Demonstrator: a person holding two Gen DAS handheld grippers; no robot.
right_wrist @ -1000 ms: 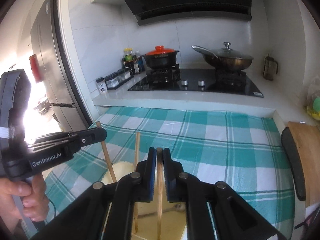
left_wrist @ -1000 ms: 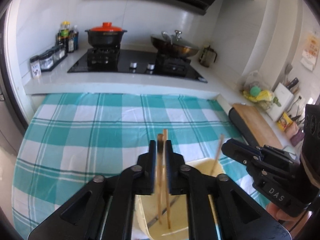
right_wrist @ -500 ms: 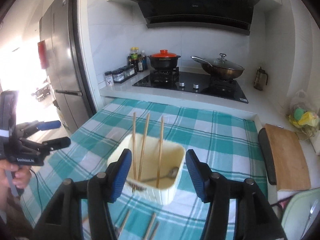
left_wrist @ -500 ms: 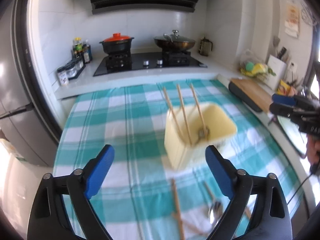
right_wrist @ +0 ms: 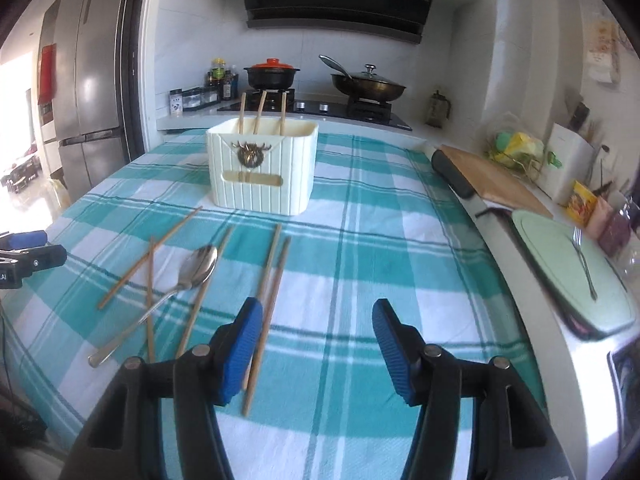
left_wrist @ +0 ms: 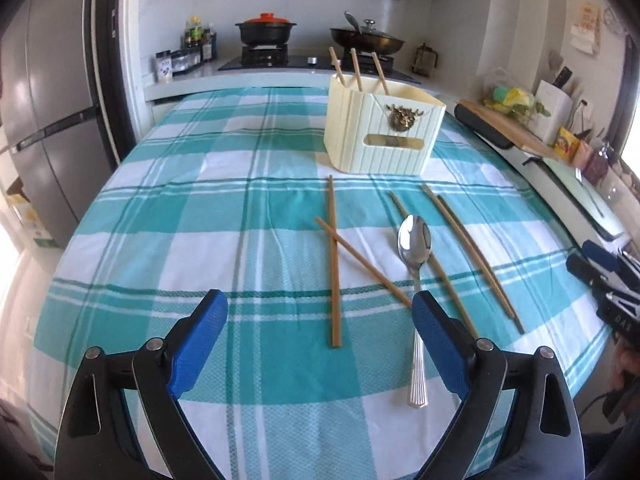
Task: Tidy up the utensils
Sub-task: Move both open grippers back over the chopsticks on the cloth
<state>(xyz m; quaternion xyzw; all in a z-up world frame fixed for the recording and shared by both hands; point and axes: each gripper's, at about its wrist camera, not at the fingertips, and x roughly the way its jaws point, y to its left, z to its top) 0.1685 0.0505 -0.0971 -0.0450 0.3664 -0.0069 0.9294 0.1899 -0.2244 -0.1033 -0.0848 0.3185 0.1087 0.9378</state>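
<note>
Blue-padded left claw (left_wrist: 320, 334) and right claw (right_wrist: 318, 338) hover released, level above the checked tablecloth (left_wrist: 224, 216).

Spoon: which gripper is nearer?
Left. The left gripper hangs open right at the spoon, one finger over its handle. The right gripper is open off to the spoon's right, past the chopsticks.

A second ago both my grippers were clamped on wooden chopsticks over the cream ribbed plastic utensil box (left_wrist: 382, 132). Now my left gripper (left_wrist: 319, 344) and right gripper (right_wrist: 318, 346) are spread wide, empty and pulled back low over the teal checked tablecloth (left_wrist: 200, 208). Three upright wooden chopsticks (right_wrist: 262, 114) stand in the box, which looks farther off.
</note>
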